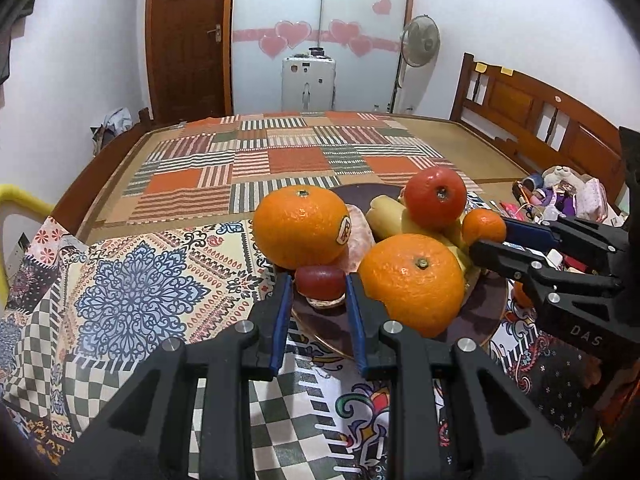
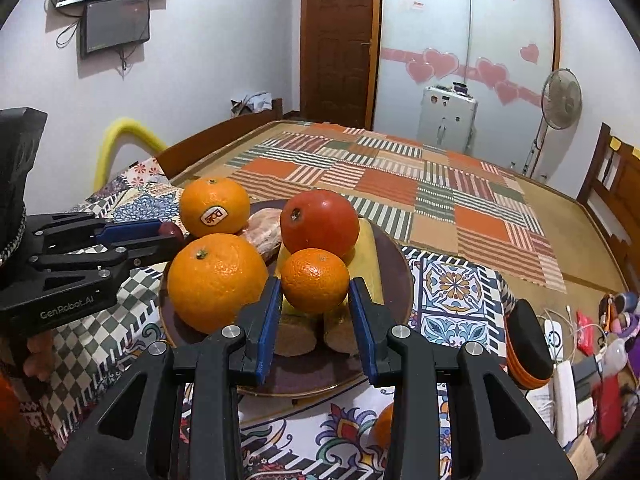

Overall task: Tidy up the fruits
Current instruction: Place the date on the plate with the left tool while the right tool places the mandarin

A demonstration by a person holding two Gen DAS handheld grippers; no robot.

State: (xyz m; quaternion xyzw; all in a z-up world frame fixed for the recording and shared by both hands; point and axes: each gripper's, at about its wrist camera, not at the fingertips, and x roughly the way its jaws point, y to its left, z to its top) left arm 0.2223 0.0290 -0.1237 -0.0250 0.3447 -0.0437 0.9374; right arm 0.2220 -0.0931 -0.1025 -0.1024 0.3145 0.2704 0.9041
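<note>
A round dark plate (image 2: pixel 404 280) sits on a patterned cloth (image 1: pixel 132 280) and holds the fruit in a heap. At its left edge the left gripper (image 1: pixel 318 284) is closed on a small red fruit (image 1: pixel 320 285), its blue pads pressing each side. Behind that lies a stickered orange (image 2: pixel 214 206), with a pinkish wrapped item (image 2: pixel 265 232) tucked beside it. In front sits a big orange (image 2: pixel 216 280), touching the stickered one's lower side in the right wrist view. Toward the middle, a red-orange fruit (image 2: pixel 319 222) rests on top of yellow pieces (image 2: pixel 366 264), and 2 brown cut ends (image 2: pixel 296 336) face forward at the plate's near edge. The right gripper (image 2: pixel 314 292) is clamped on a small orange (image 2: pixel 315 280), held above the yellow pieces just below the red-orange fruit. Off the plate to the right, another orange (image 2: pixel 382 424) lies on the cloth, partly hidden.
</note>
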